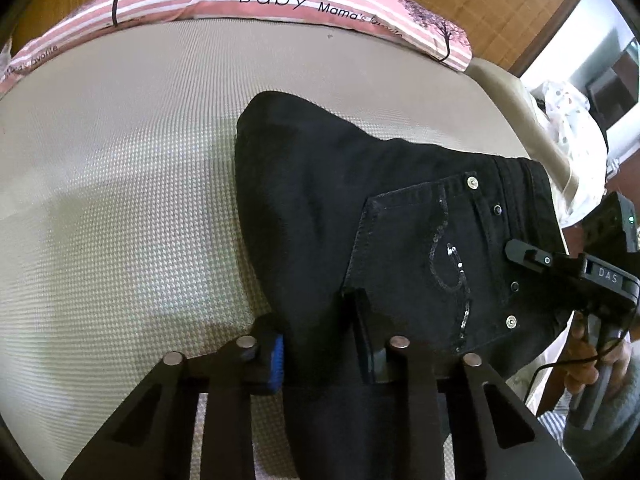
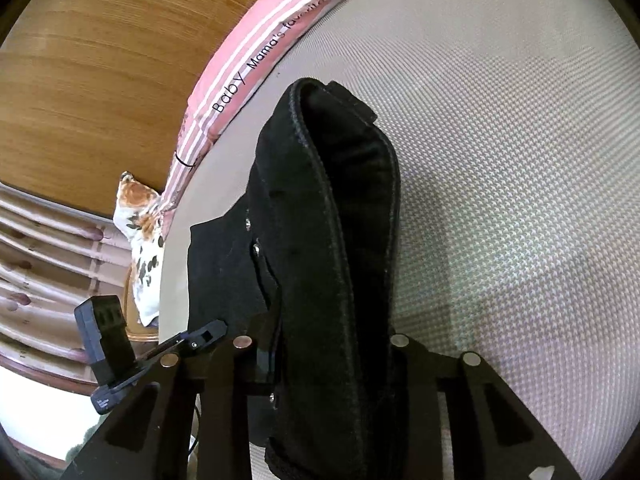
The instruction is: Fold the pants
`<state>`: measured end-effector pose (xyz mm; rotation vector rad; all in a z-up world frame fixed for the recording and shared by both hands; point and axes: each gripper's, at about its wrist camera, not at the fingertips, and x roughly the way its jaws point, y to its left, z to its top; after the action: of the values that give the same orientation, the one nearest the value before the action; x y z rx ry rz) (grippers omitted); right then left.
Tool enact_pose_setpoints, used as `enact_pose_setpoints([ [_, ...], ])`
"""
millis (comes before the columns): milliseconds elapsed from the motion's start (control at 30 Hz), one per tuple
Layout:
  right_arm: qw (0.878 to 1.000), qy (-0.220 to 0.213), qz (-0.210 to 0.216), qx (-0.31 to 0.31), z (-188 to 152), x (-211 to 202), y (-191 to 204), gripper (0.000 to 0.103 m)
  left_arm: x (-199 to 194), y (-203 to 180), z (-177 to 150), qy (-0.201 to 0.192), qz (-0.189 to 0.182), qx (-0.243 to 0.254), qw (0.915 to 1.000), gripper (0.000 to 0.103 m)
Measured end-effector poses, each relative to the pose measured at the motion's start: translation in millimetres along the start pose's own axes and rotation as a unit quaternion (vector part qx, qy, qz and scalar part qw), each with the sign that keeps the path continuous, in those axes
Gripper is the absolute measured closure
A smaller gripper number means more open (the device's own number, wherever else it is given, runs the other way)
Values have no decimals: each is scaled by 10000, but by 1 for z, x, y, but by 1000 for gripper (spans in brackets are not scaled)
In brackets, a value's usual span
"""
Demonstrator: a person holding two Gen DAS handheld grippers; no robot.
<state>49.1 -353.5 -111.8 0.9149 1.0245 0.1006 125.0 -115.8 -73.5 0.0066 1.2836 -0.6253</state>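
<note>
Left hand-held gripper [image 1: 320,344] clamps black pants [image 1: 400,220] near pocket [image 1: 424,256]; right hand-held gripper [image 2: 324,364] clamps folded pant legs above bed [image 2: 520,160]; pink pillow [image 1: 280,0] beyond pants.

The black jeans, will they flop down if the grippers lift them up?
Probably floppy: the black jeans already drape and bend where the left gripper and right gripper clamp them. Likely heavyish, since the denim folds look thick. Probably not slippery; the cloth looks rough against the woven mattress.
</note>
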Motion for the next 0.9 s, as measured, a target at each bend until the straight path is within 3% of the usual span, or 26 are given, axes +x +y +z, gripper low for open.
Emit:
enact_pose_setpoints([
  [267, 9998, -91, 154, 64, -2, -8, 16, 79, -12, 6, 0, -148, -153, 1, 9998, 91],
  [733, 9994, -18, 345, 59, -2, -1, 32, 80, -33, 18, 2, -431, -248, -86, 9987, 92],
  [900, 9987, 35, 513, 13, 4, 10, 44, 81, -46, 31, 5, -584, -107, -134, 9981, 92],
])
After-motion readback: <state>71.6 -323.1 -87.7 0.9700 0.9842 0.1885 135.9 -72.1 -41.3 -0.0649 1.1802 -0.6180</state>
